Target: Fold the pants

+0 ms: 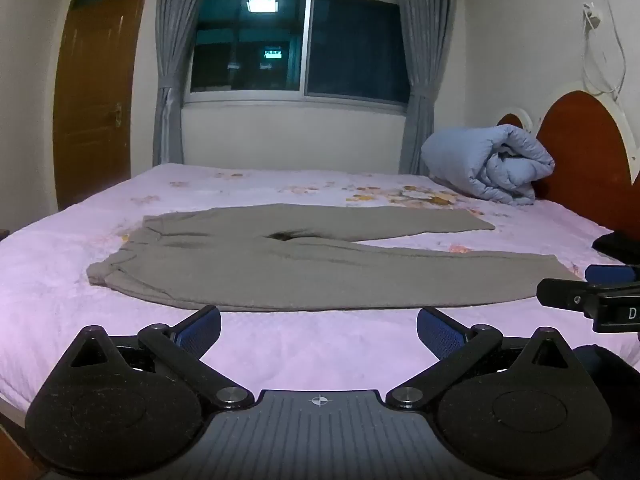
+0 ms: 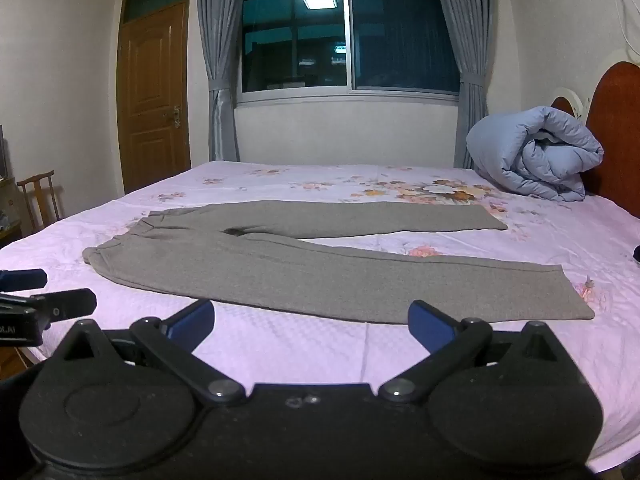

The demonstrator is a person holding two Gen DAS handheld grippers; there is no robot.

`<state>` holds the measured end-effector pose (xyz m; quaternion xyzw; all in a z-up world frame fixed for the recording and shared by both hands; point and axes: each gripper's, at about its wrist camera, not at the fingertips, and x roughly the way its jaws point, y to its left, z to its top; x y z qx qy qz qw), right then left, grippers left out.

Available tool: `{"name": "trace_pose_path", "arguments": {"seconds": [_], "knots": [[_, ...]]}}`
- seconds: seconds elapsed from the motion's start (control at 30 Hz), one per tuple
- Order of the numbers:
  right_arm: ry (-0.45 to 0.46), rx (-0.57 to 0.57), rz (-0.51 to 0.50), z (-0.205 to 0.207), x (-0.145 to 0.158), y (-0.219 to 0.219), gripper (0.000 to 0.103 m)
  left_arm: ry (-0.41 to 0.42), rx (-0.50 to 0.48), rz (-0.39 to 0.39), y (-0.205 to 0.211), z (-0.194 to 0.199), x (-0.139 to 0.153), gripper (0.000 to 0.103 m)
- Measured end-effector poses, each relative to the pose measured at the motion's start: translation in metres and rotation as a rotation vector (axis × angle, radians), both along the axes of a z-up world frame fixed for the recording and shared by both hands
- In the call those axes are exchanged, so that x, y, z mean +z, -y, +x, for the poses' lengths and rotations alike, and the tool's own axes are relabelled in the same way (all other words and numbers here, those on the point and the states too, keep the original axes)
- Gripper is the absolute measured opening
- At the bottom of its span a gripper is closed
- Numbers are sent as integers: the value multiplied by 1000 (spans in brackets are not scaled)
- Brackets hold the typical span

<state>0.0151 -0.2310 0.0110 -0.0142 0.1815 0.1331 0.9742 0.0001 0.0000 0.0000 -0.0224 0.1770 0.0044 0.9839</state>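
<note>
Grey pants [image 1: 304, 264] lie flat on the pink bed sheet [image 1: 60, 272], waistband at the left, both legs spread out to the right in a narrow V. They also show in the right wrist view [image 2: 320, 268]. My left gripper [image 1: 319, 330] is open and empty, just short of the near leg's front edge. My right gripper [image 2: 311, 322] is open and empty, just short of the same edge, further toward the hem. The right gripper's fingers [image 1: 568, 298] show at the right edge of the left wrist view. The left gripper's fingers [image 2: 60, 306] show at the left edge of the right wrist view.
A rolled blue duvet [image 2: 536, 152] sits at the back right by the red headboard [image 2: 616, 128]. A window with grey curtains [image 2: 348, 40] and a wooden door [image 2: 154, 96] are behind the bed. A wooden chair [image 2: 38, 196] stands at the left. A dark object [image 1: 618, 246] lies at the bed's right edge.
</note>
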Motion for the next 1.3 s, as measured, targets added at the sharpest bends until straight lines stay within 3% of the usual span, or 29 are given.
{"name": "trace_pose_path", "arguments": {"seconds": [1.3], "knots": [[-1,0,-3,0,0,0,97,-7,3,10,-11,2,-8,103]]}}
